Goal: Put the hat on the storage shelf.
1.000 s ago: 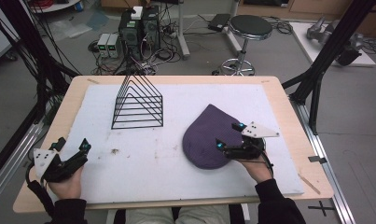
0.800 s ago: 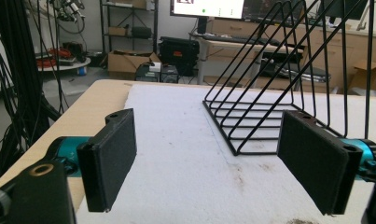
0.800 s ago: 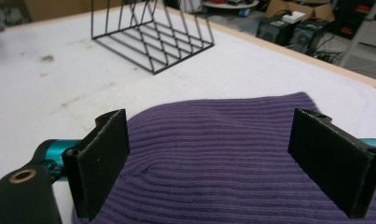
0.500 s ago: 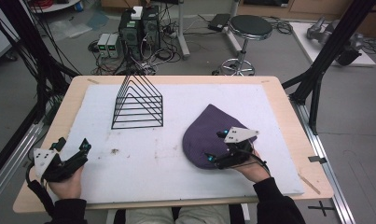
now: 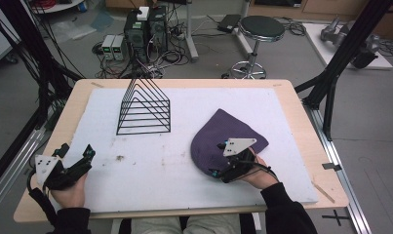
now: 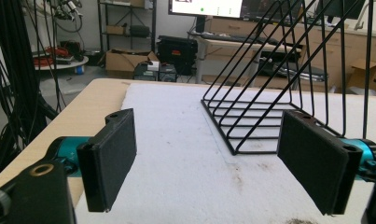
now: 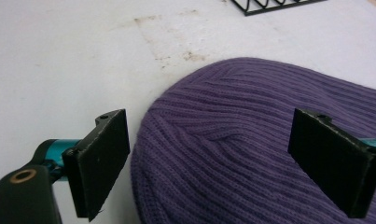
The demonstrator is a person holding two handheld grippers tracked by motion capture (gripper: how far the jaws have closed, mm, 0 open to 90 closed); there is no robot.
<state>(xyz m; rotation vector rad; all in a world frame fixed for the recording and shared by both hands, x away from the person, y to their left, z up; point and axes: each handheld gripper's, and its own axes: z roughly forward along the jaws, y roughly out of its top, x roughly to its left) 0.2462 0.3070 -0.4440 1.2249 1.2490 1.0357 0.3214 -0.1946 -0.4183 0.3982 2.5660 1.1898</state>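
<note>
hovering my right gripper [image 5: 222,159] over the purple knit beanie [image 5: 218,134], which lies flat on the white foam mat [image 5: 184,165] at the right-near part of the table [image 5: 301,112]. in the right gripper view the beanie [image 7: 251,154] sits directly ahead and below, its rounded edge between the two pads, which stand wide apart and touch nothing; nothing held. the beanie's long axis runs from the rounded crown at the near-left to the open cuff at the far-right, so i'm coming in at the crown end. right hand is right on it, left hand is well apart at the near-left corner of the mat. left gripper [image 5: 76,158] also gapes wide and empty, resting low, looking toward the black wire rack [image 6: 279,93]. the rack [image 5: 144,108] stands upright at the far-left of the mat, well apart from the beanie. count: one beanie, one wire rack, two grippers, one mat.
</note>
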